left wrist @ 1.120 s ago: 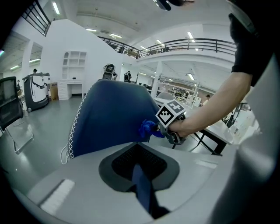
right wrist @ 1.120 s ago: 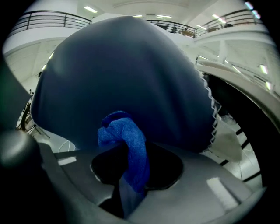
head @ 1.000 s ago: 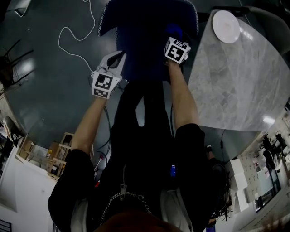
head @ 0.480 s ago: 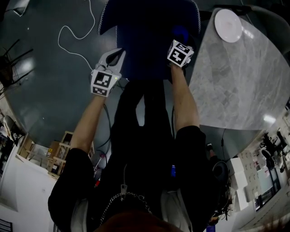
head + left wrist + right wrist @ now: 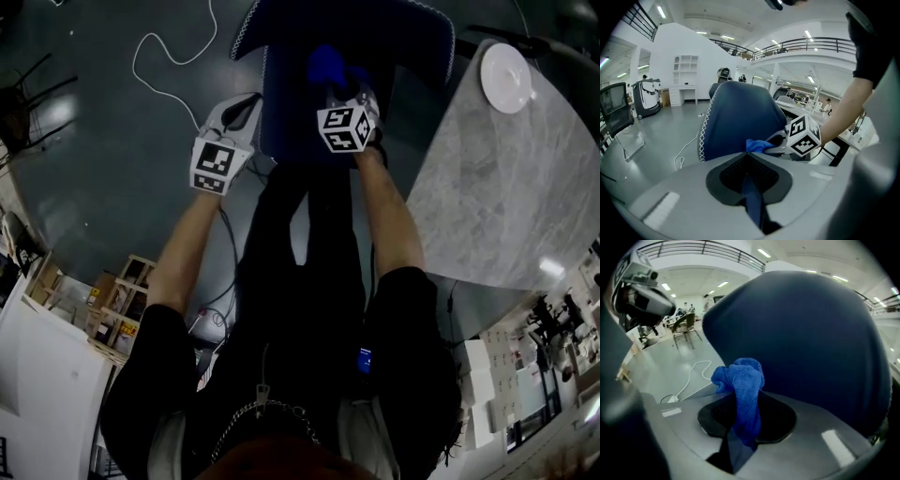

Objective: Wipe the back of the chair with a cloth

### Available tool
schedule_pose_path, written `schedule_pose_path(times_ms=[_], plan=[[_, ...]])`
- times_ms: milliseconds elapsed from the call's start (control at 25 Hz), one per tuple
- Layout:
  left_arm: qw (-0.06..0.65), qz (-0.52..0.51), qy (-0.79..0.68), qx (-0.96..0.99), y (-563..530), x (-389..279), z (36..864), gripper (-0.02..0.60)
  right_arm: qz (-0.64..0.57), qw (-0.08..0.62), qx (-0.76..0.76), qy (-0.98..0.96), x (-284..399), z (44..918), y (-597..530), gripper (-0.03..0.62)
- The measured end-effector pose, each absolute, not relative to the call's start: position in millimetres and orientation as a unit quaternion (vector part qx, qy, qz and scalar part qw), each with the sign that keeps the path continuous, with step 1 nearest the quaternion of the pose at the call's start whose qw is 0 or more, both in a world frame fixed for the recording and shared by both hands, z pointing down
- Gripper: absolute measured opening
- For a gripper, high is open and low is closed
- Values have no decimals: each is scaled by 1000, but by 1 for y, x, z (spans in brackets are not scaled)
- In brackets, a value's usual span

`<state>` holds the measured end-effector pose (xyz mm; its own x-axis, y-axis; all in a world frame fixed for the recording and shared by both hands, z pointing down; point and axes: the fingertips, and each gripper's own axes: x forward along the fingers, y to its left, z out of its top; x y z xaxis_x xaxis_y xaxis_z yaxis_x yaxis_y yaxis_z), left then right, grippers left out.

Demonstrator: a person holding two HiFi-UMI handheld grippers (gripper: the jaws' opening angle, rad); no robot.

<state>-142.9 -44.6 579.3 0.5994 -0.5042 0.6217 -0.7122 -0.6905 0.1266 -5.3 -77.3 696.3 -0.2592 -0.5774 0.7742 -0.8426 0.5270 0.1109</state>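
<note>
The right hand-held gripper (image 5: 344, 89) is clamped on a blue cloth (image 5: 743, 380), which bunches above its jaws, pressed to the dark blue chair back (image 5: 806, 338) directly ahead. The left hand-held gripper (image 5: 246, 105) has its jaws drawn together on nothing, with the chair back's stitched left edge just to its right.

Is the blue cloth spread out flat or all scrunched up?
Scrunched up: the cloth sits in a lumpy bunch, pinched in the right gripper.
</note>
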Motion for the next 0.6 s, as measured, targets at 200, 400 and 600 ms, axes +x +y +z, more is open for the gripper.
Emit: schedule_pose_path(times_ms=[200,400,600], plan=[[187,287,-365,866,-36,-168,574,3,122,431,361,-818,-83,709,-80,100],[197,286,-400,848,-33,-204,576,3,93,452,301,-834,-137,726,-94,101],[210,287,-427,831,-29,-234,581,3,102,460,299,-830,-159,734,-115,101]])
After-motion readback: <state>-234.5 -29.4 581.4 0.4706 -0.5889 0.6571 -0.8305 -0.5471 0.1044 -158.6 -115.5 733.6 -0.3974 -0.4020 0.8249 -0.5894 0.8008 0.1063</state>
